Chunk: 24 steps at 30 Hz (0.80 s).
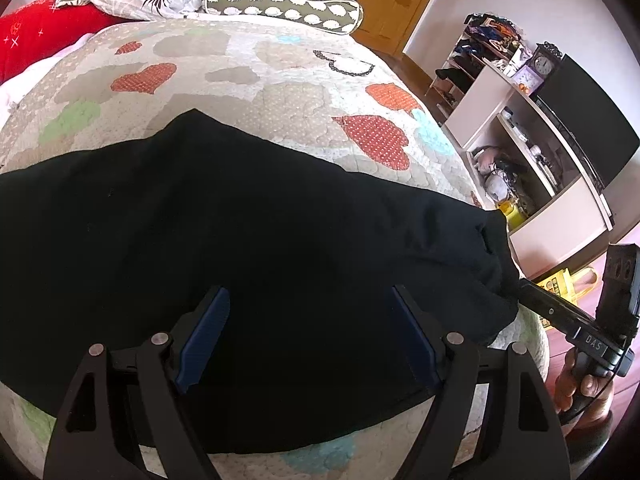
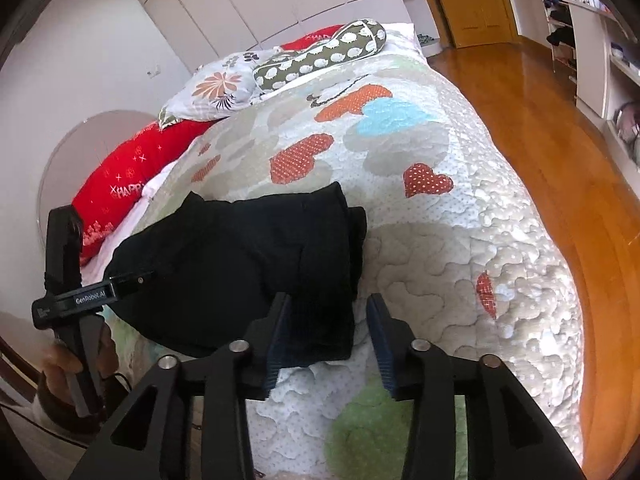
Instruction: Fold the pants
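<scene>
Two wide-open, empty tools, left tool [image 1: 310, 336] and right tool [image 2: 327, 340], hover over black pants [image 2: 248, 272] on a heart-patterned quilt [image 2: 440, 240].

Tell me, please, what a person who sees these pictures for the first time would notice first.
The eye falls first on the black pants, lying in a dark folded heap on the near part of the bed, against the pale quilt with its red and orange hearts. Both the left gripper and the right gripper are open, one over the pants and one at their edge. At the head of the bed lies a bright red pillow.
</scene>
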{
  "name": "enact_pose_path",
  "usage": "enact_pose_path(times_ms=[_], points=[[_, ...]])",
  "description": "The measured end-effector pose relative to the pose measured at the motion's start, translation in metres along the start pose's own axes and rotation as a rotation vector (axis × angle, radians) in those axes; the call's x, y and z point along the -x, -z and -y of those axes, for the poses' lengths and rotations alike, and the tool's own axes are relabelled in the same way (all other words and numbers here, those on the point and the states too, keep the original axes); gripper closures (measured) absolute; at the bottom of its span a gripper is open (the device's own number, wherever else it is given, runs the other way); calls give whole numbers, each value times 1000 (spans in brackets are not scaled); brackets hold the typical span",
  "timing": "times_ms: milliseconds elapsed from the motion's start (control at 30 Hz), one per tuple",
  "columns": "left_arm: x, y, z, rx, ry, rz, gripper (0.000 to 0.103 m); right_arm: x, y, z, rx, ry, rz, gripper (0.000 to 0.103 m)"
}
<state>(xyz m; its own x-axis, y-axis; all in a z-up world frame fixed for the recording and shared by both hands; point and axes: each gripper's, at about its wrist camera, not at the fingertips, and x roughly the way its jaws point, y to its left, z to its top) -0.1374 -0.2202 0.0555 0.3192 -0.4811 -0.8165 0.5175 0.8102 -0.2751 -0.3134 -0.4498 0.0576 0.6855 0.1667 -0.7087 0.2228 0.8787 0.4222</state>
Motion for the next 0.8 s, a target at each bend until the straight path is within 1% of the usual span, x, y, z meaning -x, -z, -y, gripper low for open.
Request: enact_pose_path(times_ms=[167, 300, 467, 567, 633, 667, 700, 800], points=[[1, -1, 1, -11, -18, 10, 22, -8, -4, -1, -15, 3, -7, 54], [-1, -3, -2, -4, -21, 1, 22, -17, -7, -1, -23, -1, -26, 45], [-3, -6, -2, -2, -11, -3, 22, -22, -5, 3, -31, -4, -39, 45], [-4, -11, 4, -19, 2, -4, 22, -21, -4, 4, -38, -11, -42, 45], [-5, -18, 10, -37, 29, -6, 22, -20, -3, 3, -29, -9, -48, 45], [-6, -24, 13, -45, 52, -11, 20, -18, -2, 2, -25, -11, -49, 43], [-9, -29, 17, -54, 81, -20, 19, -16, 0, 2, -23, -15, -48, 39], [-21, -46, 29, -76, 150, -60, 19, -11, 5, 2, -23, -21, -50, 37]])
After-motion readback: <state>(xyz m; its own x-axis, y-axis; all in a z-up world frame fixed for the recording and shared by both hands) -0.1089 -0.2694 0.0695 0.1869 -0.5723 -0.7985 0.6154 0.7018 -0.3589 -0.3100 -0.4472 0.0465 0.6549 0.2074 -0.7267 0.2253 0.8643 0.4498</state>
